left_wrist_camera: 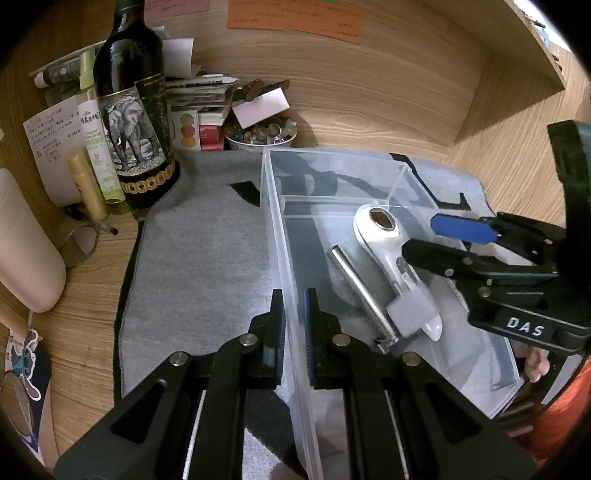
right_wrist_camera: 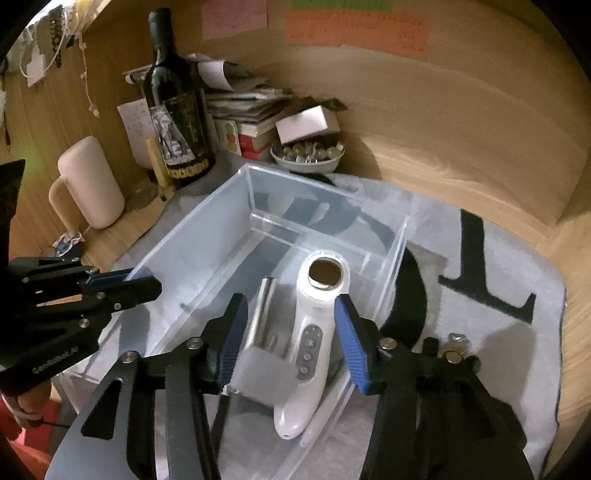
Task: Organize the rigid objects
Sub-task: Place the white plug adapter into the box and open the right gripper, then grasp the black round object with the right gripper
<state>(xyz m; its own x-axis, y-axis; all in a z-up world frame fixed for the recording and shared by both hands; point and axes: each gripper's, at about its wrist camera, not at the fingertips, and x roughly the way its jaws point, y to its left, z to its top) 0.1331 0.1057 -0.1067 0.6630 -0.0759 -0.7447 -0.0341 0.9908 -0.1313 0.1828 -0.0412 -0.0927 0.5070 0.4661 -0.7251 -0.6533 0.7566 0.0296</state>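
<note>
The bin wall (left_wrist_camera: 286, 295) is clamped by the left gripper (left_wrist_camera: 294, 332). The right gripper (right_wrist_camera: 288, 336) is held open around the smooth, rigid white device (right_wrist_camera: 308, 332), not pressing it. It is best taken at the narrow handle.

In the clear bin (right_wrist_camera: 207, 221), the metal rod (right_wrist_camera: 264, 310) lies left of the handheld device (right_wrist_camera: 308, 343).

Left tongs (left_wrist_camera: 294, 325) clamped (right tongs (right_wrist_camera: 288, 339) agape)

Home desk nook: wine bottle (left_wrist_camera: 129, 110), paper stack (right_wrist_camera: 243, 99), wall notes (left_wrist_camera: 295, 16), wood desktop (left_wrist_camera: 92, 280).
</note>
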